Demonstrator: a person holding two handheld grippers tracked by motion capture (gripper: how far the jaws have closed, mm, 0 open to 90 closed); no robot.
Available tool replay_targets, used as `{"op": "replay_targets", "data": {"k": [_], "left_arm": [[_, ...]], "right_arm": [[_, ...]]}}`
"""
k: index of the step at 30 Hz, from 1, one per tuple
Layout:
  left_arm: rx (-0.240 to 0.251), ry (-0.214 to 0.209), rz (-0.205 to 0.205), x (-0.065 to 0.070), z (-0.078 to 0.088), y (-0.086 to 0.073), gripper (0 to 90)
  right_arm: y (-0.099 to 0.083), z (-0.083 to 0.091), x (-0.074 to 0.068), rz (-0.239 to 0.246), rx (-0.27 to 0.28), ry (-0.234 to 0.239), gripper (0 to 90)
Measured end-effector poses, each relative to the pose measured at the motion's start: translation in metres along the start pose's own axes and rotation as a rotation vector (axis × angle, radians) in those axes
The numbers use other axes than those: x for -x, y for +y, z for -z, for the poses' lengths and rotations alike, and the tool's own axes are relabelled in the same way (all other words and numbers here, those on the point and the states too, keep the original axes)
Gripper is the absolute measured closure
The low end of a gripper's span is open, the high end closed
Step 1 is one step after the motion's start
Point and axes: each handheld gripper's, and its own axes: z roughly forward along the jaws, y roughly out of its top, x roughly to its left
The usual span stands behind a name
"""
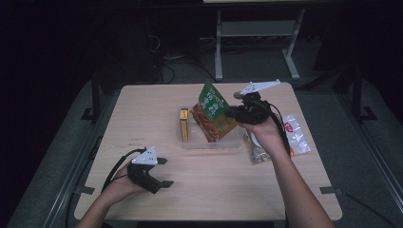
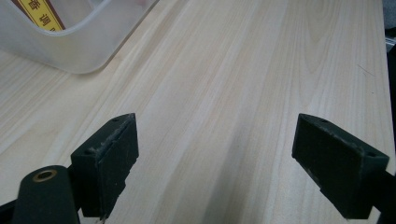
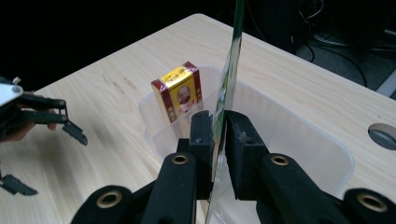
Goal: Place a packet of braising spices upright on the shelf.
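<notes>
A green and orange snack bag [image 1: 214,111] stands tilted in a clear plastic tub [image 1: 209,142] at the table's middle. Beside it in the tub stands a yellow and red box [image 1: 184,124]. My right gripper [image 1: 233,111] is at the bag's right edge. In the right gripper view the thin bag edge [image 3: 232,60] runs between the jaws of that gripper [image 3: 219,126]; the pads stand a sliver off it, narrowly open. The box [image 3: 180,95] and the tub wall [image 3: 299,135] lie beyond. My left gripper [image 1: 165,172] rests near the front left, open and holding nothing [image 2: 215,154].
Right of the tub lie a clear packet with red print [image 1: 297,135] and another packet [image 1: 259,152] under the right forearm. The tub's corner [image 2: 79,51] shows in the left gripper view. Bare wood stretches along the front and the left of the table.
</notes>
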Motion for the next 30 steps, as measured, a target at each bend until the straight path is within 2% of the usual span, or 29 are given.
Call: {"op": "replay_targets", "data": {"k": [7, 12, 15, 19, 23, 30], "left_arm": [[0.001, 0.003, 0.001, 0.0, 0.0, 0.0, 14.1], [0.001, 0.006, -0.003, 0.0, 0.0, 0.0, 14.1], [-0.002, 0.007, -0.005, 0.0, 0.0, 0.0, 14.1], [-0.003, 0.008, -0.005, 0.0, -0.001, 0.0, 14.1], [-0.005, 0.007, -0.004, 0.0, -0.001, 0.0, 14.1], [-0.005, 0.006, -0.004, -0.001, -0.001, -0.001, 14.1]], "right_arm": [[-0.014, 0.006, -0.002, 0.024, -0.007, -0.007, 79.3], [-0.021, 0.008, -0.001, 0.013, -0.023, -0.002, 79.7], [-0.023, 0.008, 0.002, 0.01, -0.022, -0.001, 83.1], [-0.022, 0.008, 0.003, 0.021, -0.018, -0.001, 89.4], [-0.019, 0.006, 0.003, 0.016, -0.013, -0.003, 89.9], [-0.007, 0.005, 0.0, 0.036, -0.006, -0.02, 90.0]]}}
